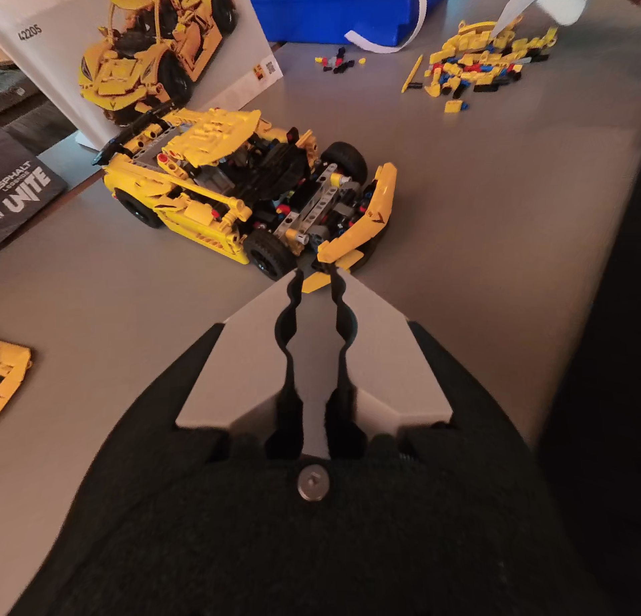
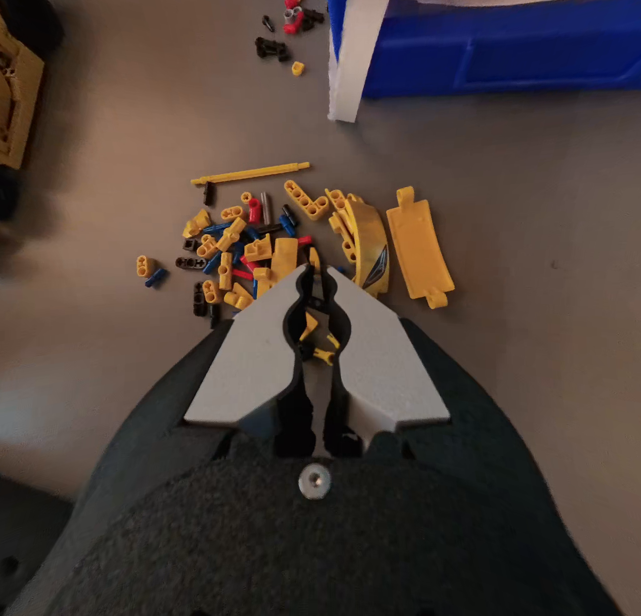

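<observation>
A partly built yellow brick car [image 1: 242, 197] stands on the grey table [image 1: 485, 218], its front toward me. My left gripper [image 1: 316, 273] is at the car's front corner, next to the front wheel [image 1: 268, 252]. Its jaws are nearly closed around a flat yellow panel [image 1: 314, 283] low on the car's nose. My right gripper [image 2: 318, 270] is down in a pile of loose yellow, blue, red and black pieces [image 2: 242, 249]. Its jaws are narrowly closed on a small dark piece [image 2: 317, 287]. It also shows far off in the left wrist view [image 1: 496, 32].
The car's box [image 1: 121, 44] stands behind the car, and a dark booklet [image 1: 24, 197] lies at the left. A blue bin [image 2: 503, 44] with a white strap [image 2: 353, 62] is beyond the pile. Near it lie a small cluster of pins [image 2: 288, 27], a long yellow axle [image 2: 249, 174] and curved yellow panels [image 2: 418, 247]. The tips of one gripper are about 40 cm away from the tips of the other. The front wheel [image 1: 268, 252] is about 4 cm from my left fingertips and 40 cm from my right.
</observation>
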`<state>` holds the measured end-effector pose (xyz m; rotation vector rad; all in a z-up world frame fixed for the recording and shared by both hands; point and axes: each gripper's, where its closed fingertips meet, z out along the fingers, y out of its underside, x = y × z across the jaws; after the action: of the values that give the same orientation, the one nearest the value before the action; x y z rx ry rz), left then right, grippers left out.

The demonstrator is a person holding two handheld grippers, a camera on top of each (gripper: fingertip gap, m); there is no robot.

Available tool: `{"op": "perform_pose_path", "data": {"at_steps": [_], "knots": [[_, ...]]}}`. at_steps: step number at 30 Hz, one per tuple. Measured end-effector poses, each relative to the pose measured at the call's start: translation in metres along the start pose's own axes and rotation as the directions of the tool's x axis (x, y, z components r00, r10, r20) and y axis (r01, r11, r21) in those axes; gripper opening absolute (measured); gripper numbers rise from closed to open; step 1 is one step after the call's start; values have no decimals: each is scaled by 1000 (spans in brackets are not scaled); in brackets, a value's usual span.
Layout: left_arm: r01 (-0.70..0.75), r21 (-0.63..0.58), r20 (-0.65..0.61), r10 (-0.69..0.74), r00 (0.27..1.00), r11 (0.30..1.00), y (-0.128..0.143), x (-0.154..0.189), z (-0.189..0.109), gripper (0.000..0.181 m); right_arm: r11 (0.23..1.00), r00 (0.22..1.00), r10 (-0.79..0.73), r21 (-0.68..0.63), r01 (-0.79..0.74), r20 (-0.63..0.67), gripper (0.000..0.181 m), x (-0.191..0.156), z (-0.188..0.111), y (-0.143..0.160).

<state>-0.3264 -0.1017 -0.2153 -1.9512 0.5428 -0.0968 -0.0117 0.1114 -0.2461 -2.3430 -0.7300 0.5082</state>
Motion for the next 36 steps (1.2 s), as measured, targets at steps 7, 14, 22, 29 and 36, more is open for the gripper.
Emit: {"op": "perform_pose_path", "data": {"at_steps": [7, 14, 22, 29, 36], "knots": [[141, -26, -63, -143, 988, 990, 5, 0, 2, 17, 991, 991, -51, 129, 35, 127, 13, -37, -31, -31], [254, 52, -191, -240, 952, 966, -14, 11, 4, 40, 982, 713, -93, -55, 182, 695, 73, -249, 6, 6], [198, -136, -132, -216, 967, 971, 14, 13, 19, 40, 985, 645, -55, -63, 159, 763, 74, -308, 27, 7], [219, -130, -153, -238, 959, 967, 18, 14, 8, 38, 983, 459, 145, -178, 31, 877, 58, -327, 5, 12], [435, -114, -259, -450, 855, 893, 18, 11, -19, 30, 969, 346, 151, -208, 135, 926, 66, -364, -14, 43]]}}
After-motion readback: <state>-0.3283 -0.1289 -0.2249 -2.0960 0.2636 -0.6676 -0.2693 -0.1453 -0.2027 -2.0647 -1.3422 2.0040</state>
